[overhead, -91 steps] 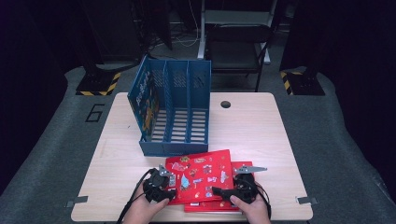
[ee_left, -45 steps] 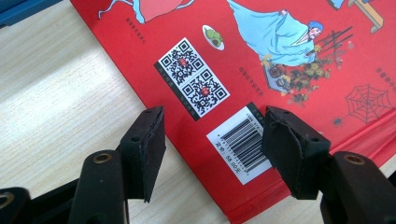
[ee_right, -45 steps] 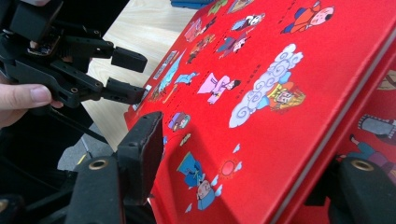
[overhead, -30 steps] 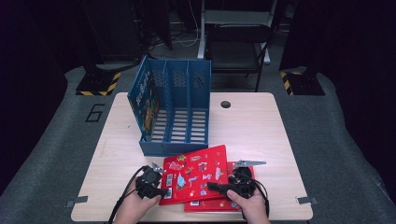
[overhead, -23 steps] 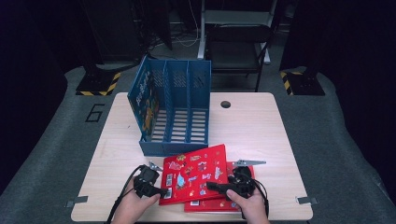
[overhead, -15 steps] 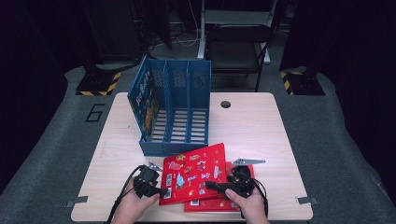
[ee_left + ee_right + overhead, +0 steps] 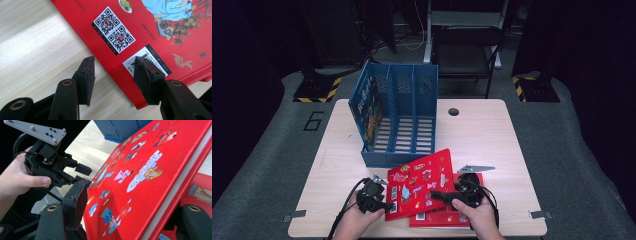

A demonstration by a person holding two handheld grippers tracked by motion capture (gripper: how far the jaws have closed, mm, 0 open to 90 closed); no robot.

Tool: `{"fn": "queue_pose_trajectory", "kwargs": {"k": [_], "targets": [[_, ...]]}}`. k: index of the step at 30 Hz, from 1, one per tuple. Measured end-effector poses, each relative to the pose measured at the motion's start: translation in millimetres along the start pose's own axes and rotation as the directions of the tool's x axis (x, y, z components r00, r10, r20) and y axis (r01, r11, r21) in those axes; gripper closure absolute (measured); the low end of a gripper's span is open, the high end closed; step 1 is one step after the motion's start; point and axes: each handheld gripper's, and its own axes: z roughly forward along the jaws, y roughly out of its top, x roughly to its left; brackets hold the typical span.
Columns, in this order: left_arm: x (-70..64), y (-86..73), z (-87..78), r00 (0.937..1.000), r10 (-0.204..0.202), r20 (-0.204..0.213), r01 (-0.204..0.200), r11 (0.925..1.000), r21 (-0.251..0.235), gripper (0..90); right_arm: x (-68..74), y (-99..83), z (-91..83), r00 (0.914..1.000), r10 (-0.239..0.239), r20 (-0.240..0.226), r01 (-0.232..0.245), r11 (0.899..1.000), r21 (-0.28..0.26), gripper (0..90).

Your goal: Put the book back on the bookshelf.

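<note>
A thick red picture book is tilted above a second red book that lies flat near the table's front edge. My right gripper is shut on the tilted book's right side. In the right gripper view, the right gripper has one jaw on the book's cover and the other under it. My left gripper is open at the book's left corner. In the left gripper view, the left gripper straddles the book's corner by the barcode without closing. The left gripper also looks open in the right gripper view.
A blue three-slot file rack stands just behind the books, its open side facing the front. The wooden table has a cable hole at the back. A dark chair stands beyond the table.
The top book has risen and tilted slightly off the lower one in my right gripper. My left gripper has shifted a little to the left along the book's corner.
</note>
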Motion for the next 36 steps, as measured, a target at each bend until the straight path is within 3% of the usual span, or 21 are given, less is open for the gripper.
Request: {"fn": "queue_pose_trajectory", "kwargs": {"k": [10, 15, 19, 24, 27, 31, 35, 36], "targets": [[-3.3, 0.1, 0.1, 0.9999, 0.014, -0.007, -0.014, 0.9999, -0.004, 51.7, 9.0, 13.4, 0.9, 0.9988, -0.045, 0.021, 0.044, 0.999, 0.024, 35.8], [-2.8, -0.8, -0.2, 0.9999, 0.009, -0.004, -0.009, 0.9999, -0.004, 49.4, 8.8, 18.7, 2.8, 0.9996, -0.015, 0.026, 0.014, 1.0, 0.023, 37.0], [-2.1, -1.2, 0.8, 0.9999, 0.006, -0.013, -0.007, 0.9998, -0.017, 46.9, 8.4, 21.2, 4.2, 0.9991, -0.028, 0.032, 0.027, 0.999, 0.023, 38.3], [-1.0, -1.2, 0.2, 0.9998, 0.016, -0.011, -0.016, 0.9998, -0.012, 46.8, 6.5, 24.2, 5.7, 0.9984, -0.026, 0.049, 0.025, 0.999, 0.023, 48.6], [0.5, -0.7, -0.6, 1.0, 0.003, -0.008, -0.003, 1.0, -0.005, 45.2, 8.3, 27.7, 4.9, 0.9964, -0.064, 0.056, 0.062, 0.998, 0.026, 55.0], [2.1, 0.5, -1.0, 1.0, 0.002, -0.009, -0.002, 1.0, 0.006, 43.6, 11.4, 31.7, 6.1, 0.9949, -0.082, 0.059, 0.08, 0.996, 0.041, 55.3], [3.5, 1.3, -1.8, 1.0, 0.004, -0.006, -0.004, 0.9998, 0.021, 43.7, 13.6, 35.3, 6.9, 0.9956, -0.07, 0.063, 0.066, 0.996, 0.055, 56.5], [2.8, 1.4, -1.4, 0.9999, -0.01, -0.009, 0.01, 0.9999, 0.012, 43.7, 13.5, 36.9, 7.1, 0.9947, -0.081, 0.063, 0.078, 0.995, 0.059, 56.7]]}}
